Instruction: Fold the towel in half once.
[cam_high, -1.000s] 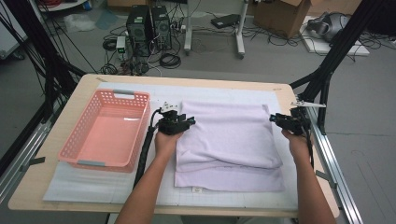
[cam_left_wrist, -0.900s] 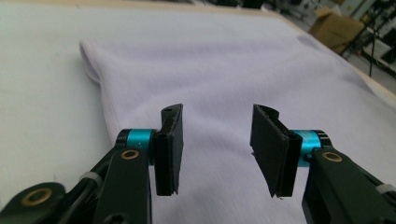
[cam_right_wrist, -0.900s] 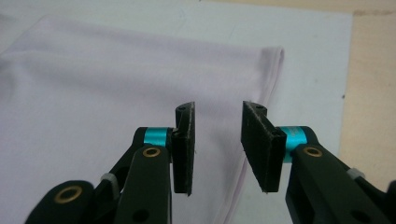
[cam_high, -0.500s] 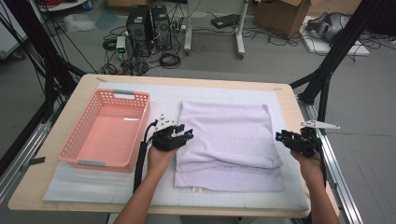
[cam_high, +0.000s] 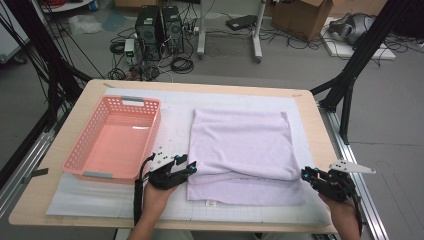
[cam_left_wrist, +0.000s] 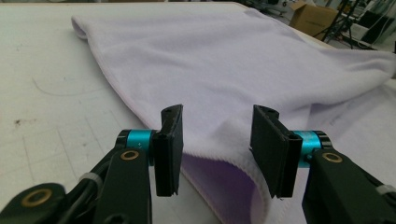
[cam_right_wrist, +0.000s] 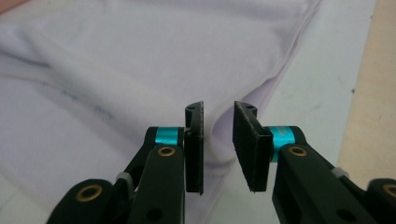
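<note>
A lilac towel (cam_high: 240, 140) lies folded on the white mat, its upper layer ending short of the near edge. My left gripper (cam_high: 189, 166) is at the towel's near left corner. In the left gripper view the left gripper (cam_left_wrist: 217, 126) is open, and the towel (cam_left_wrist: 210, 56) has its upper layer's edge lying between the jaws, apart from the pads. My right gripper (cam_high: 305, 174) is at the near right corner. Its jaws have just been closing. In the right gripper view the right gripper (cam_right_wrist: 218, 116) shows a narrow gap with a raised fold of towel (cam_right_wrist: 116, 60) in it, not visibly squeezed.
A pink plastic basket (cam_high: 112, 142) with nothing in it stands left of the towel, close to my left gripper. The white mat (cam_high: 175, 115) covers most of the wooden table (cam_high: 310, 115). The table's right edge and a metal rail run just beside my right hand.
Both hands have slid toward the table's near edge along the towel's sides, from mid-length to its near corners. The towel has kept its place.
</note>
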